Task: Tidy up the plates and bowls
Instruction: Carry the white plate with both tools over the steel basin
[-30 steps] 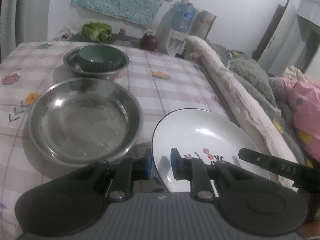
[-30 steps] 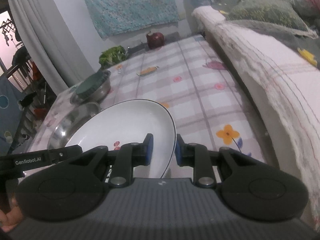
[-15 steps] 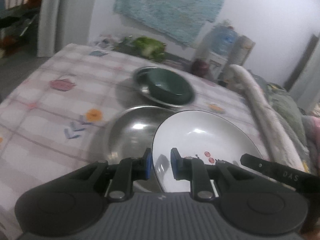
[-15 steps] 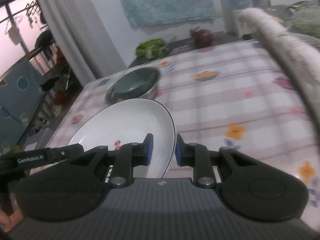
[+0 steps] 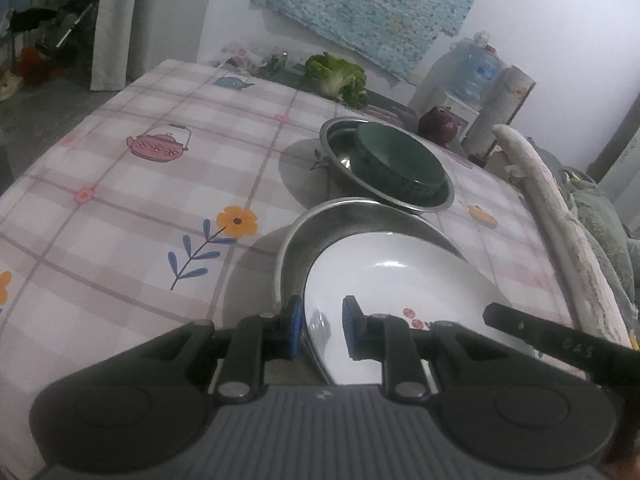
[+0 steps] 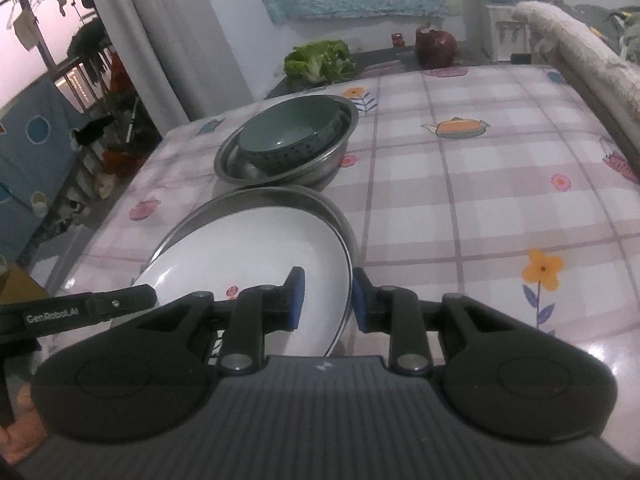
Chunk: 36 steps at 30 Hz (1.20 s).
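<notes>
The plate (image 5: 392, 276) hangs low over the steel dish (image 5: 360, 212), crowded toward the dish's 4 o'clock side in the left view, and I cannot tell whether it touches. The left claw (image 5: 322, 332) is nearly closed, pinching the plate's rim at about 7 o'clock. The right claw (image 6: 328, 298) has just been opening, with the rim at 5 o'clock between its pads, which seem to have eased off.

The main risk is an uneven release. If one side lets go first, the plate could pivot on the other grip, clatter onto the dish's edge and chip. Being off-centre, it may settle tilted on the rim or slide out onto the worktop (image 5: 140, 200). A push toward 12 o'clock could knock the stack holding the green bowl (image 5: 400, 160).
</notes>
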Motion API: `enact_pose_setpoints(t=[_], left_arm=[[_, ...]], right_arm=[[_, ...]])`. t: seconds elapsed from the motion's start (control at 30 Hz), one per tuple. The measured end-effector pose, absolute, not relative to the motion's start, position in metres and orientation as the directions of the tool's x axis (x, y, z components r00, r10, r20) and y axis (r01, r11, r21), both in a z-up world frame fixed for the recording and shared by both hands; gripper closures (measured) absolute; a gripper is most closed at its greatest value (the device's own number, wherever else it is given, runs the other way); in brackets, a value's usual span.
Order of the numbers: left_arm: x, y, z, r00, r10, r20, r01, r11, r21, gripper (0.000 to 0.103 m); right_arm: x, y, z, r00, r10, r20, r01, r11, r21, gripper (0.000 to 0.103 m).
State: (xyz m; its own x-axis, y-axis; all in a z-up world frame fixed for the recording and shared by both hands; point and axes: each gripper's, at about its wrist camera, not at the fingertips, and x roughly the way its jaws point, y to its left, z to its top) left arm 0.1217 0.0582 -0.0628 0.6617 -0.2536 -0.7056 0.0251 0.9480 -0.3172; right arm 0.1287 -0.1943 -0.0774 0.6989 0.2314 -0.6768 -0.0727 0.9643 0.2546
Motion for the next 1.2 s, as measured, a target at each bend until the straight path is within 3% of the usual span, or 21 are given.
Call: enact_pose_setpoints(t=[0.2,0.3,0.37,0.47,0.73,0.87,1.03,1.2], left_arm=[[0.124,0.061,-0.062,0.660,-0.263,-0.704,0.035,0.946,-0.321,0.079],[0.123,0.062,-0.059,0.664,-0.267,-0.699,0.035,0.944,-0.327,0.072],[0.121,0.062,-0.054,0.677,-0.260,-0.689,0.038,0.947,-0.320,0.060],[0.119,0.064,-0.047,0.688,-0.268,-0.675,0.052,0.945,-0.322,0.058],[0.130,0.055,-0.043,0.697,-0.154,-0.701,0.037,0.983,-0.179,0.048],[0.146,0.048,-0.048,0.690,-0.077,-0.719,0.023,0.996,-0.084,0.046],[0.168,0.045,-0.061,0.649,-0.071,-0.757,0.023,0.997,-0.074,0.046],[0.179,0.039,-0.071,0.608,-0.115,-0.786,0.047,0.993,-0.109,0.056]], right_arm=[[0.135,-0.189,-0.079,0.708,0.216,-0.673,-0.088,0.972,0.219,0.073],[0.137,-0.187,-0.077,0.715,0.208,-0.668,-0.092,0.975,0.204,0.068],[0.138,-0.187,-0.076,0.718,0.210,-0.664,-0.094,0.974,0.207,0.062],[0.141,-0.188,-0.076,0.719,0.214,-0.661,-0.092,0.972,0.216,0.061],[0.139,-0.196,-0.080,0.706,0.248,-0.663,-0.071,0.957,0.283,0.057],[0.147,-0.204,-0.084,0.687,0.284,-0.669,-0.059,0.939,0.338,0.054],[0.167,-0.208,-0.096,0.638,0.345,-0.688,-0.059,0.913,0.403,0.054],[0.179,-0.209,-0.108,0.589,0.421,-0.690,-0.056,0.873,0.485,0.053]])
